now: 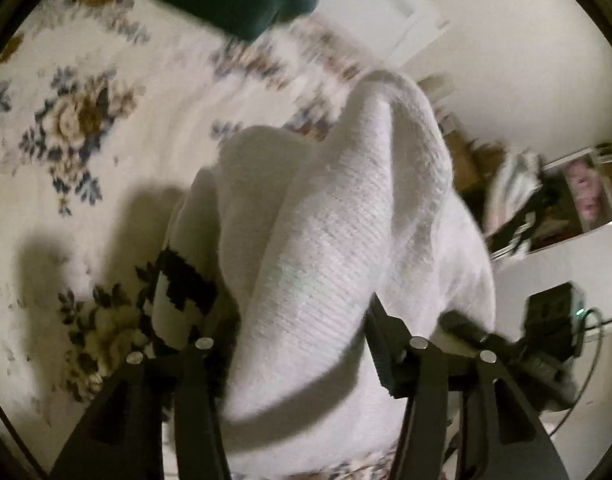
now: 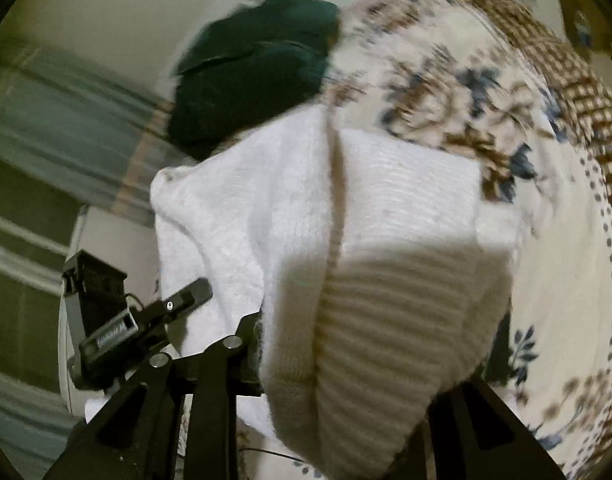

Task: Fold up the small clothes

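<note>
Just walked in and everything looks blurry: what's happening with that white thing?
A person with a gripper in each hand is handling a white knit sweater over a floral bedspread. The left gripper and the right gripper each have sweater fabric bunched between their fingers. A dark green garment lies behind.

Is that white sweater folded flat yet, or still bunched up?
Bunched up. The sweater hangs in loose humps off both claws, left and right, above the floral bedspread.

My left gripper [image 1: 306, 344] was clamped, fingers bracketing a white fold. My right gripper [image 2: 346, 360] pinched likewise.
</note>
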Available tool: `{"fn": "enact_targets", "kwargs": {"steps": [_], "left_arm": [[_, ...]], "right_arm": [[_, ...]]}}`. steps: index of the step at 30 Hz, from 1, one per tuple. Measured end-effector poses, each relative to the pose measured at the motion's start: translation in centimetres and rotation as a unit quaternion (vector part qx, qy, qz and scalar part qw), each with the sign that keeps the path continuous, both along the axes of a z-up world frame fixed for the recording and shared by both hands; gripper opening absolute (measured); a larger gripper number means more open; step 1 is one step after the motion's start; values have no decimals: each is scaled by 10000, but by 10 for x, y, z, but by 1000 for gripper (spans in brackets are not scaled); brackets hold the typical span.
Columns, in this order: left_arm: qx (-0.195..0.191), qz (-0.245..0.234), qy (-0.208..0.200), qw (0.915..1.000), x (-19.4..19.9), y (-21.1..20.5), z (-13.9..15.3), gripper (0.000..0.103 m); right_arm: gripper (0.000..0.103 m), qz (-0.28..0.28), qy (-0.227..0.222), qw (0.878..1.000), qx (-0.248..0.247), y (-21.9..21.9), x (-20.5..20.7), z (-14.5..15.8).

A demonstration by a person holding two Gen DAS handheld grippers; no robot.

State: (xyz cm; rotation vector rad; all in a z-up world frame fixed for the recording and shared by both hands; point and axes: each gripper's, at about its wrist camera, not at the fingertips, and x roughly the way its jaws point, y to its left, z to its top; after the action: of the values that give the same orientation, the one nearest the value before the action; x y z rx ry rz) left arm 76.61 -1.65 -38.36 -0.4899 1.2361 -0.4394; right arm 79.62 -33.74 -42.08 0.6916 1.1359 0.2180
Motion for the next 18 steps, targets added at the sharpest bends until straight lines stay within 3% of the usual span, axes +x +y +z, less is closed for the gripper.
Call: {"fn": "enact_targets", "kwargs": {"steps": [2, 3, 5, 7, 9, 11, 14, 18], "left_arm": [[451, -4, 3, 9990, 4, -5, -12, 51], [656, -3, -101, 9978, 1, -7, -11, 54], [961, -9, -291, 9949, -11, -11, -3, 74], [1300, 2, -483, 9903, -26, -15, 8, 78], [1613, 20, -697, 9844, -37, -18, 22, 81], [1958, 132, -931, 9761, -55, -19, 36, 90], [2373, 303, -1215, 9633, -80, -17, 52, 90], [2601, 373, -1446, 9540, -112, -13, 71, 90]], "right_arm": [[44, -201, 422, 9983, -356, -14, 11, -23], [56, -213, 480, 9971, -551, -18, 12, -30], [70, -127, 504, 9948, -874, -17, 9, -33], [78, 15, 438, 9924, -1149, -11, 2, -26], [94, -24, 340, 9862, -1622, -5, -14, -12], [100, -128, 232, 9759, -2164, 2, -34, 5], [103, -307, 107, 9560, -2916, 15, -65, 29], [103, -543, 2, 9392, -3391, 27, -107, 58]]}}
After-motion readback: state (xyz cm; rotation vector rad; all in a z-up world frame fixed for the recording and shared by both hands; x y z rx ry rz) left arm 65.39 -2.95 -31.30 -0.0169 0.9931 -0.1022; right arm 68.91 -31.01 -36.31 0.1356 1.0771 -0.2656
